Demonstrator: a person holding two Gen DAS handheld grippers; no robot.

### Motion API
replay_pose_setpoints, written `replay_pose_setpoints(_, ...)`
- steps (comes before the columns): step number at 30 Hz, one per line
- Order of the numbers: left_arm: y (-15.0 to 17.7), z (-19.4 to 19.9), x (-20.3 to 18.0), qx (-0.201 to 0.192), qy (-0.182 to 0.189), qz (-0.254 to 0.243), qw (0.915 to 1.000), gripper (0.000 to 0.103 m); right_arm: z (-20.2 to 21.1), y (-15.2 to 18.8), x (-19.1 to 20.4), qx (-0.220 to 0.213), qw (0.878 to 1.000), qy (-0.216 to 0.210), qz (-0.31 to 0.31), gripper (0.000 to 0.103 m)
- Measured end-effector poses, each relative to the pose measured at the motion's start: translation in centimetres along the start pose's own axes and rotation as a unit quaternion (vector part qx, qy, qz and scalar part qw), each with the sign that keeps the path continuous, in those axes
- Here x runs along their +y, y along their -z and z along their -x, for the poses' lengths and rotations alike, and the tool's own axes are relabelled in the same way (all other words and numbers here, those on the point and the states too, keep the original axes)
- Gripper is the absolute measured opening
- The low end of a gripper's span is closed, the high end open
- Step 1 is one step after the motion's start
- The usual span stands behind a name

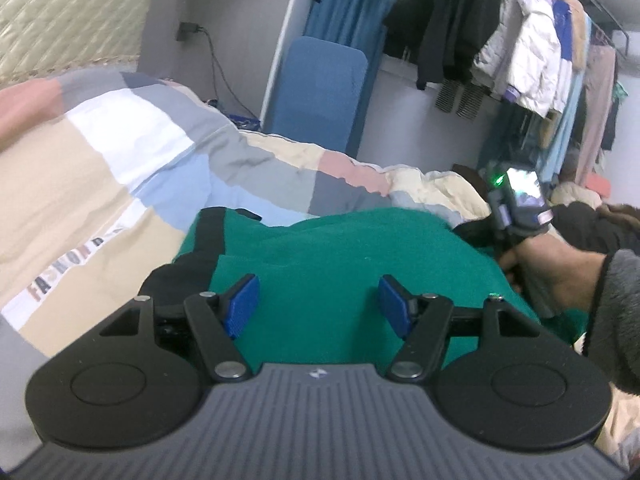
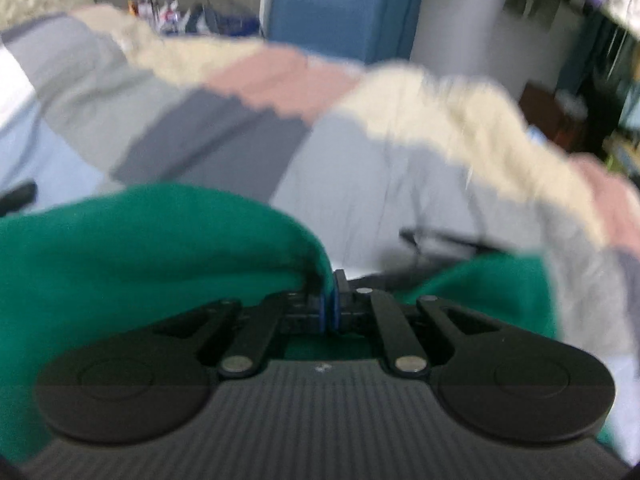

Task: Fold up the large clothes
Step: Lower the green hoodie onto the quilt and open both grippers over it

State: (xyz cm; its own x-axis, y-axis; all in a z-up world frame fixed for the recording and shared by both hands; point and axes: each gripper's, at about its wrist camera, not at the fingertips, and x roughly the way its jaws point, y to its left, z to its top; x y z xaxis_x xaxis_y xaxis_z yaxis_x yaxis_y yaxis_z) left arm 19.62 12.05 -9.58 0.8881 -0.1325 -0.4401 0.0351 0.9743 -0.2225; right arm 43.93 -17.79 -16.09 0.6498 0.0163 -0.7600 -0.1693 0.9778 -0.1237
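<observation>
**Operator:** Biggest thing first: I've got a patchwork quilt (image 1: 132,152) spread over the whole bed, blocks of beige, grey, pale blue, white and pink, with printed letters on a strip at the near left. Behind it on the far side there's a blue panel (image 1: 320,92) against the wall, and a clothes rack (image 1: 532,40) of hanging coats on the far right.

**Observer:** And the garment you're folding?

**Operator:** The green garment (image 1: 340,252) lies on top of the quilt, near me, roughly in the middle of the left wrist view. It has a black trim (image 1: 208,248) running along its left edge. In the right wrist view the same green cloth bulges up on the left and shows again lower right, with the quilt beyond it; that picture is blurred.

**Observer:** What about your right side?

**Operator:** From the left camera I see my right hand (image 1: 560,276), grey fleece sleeve (image 1: 616,320) at the wrist, holding the tool at the garment's right edge. The right gripper (image 2: 330,300) has its jaws pressed together, and a fold of the green cloth is pinched between the blue pads.

**Observer:** And the left?

**Operator:** My left gripper (image 1: 318,304) hovers over the near part of the garment with its jaws standing wide apart. The blue pads (image 1: 242,304) have only the green cloth behind them. I can't tell whether the fingertips touch the fabric below.
</observation>
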Motion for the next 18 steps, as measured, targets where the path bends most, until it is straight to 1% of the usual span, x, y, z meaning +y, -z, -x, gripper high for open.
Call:
replay_pose_setpoints(2,0.2,-0.4,-0.1,-0.002,0.001,-0.004,1.0000,0.071,-0.1,0.4,-0.3,-0.007,1.000,-0.008,-0.013,0.007)
replay_pose_setpoints(7,0.2,-0.7,0.4,0.001,0.004,0.014,0.9999,0.072,1.8,0.6,-1.5,-0.010,0.998,-0.045,-0.048,0.008)
replay_pose_setpoints(8,0.1,-0.7,0.7,0.002,0.004,0.021,0.9998,0.072,2.6,0.7,-1.8,-0.013,0.997,-0.051,-0.056,0.012)
replay_pose_setpoints(10,-0.1,-0.5,1.0,0.001,0.005,0.033,0.9994,0.072,4.1,1.0,-2.6,-0.018,0.996,-0.055,-0.061,0.026)
replay_pose_setpoints(11,-0.1,-0.4,1.1,-0.001,0.005,0.038,0.9993,0.072,5.1,1.3,-2.9,-0.022,0.996,-0.057,-0.063,0.043)
replay_pose_setpoints(12,-0.2,-0.2,1.1,-0.003,0.007,0.041,0.9991,0.072,6.4,1.8,-3.3,-0.029,0.995,-0.062,-0.068,0.056)
replay_pose_setpoints(14,-0.4,0.2,0.9,-0.012,0.007,0.036,0.9992,0.072,9.2,2.8,-4.0,-0.048,0.993,-0.076,-0.077,0.062)
replay_pose_setpoints(18,-0.5,1.1,0.0,-0.030,0.009,0.016,0.9994,0.072,14.2,5.0,-5.2,-0.077,0.989,-0.090,-0.085,0.062)
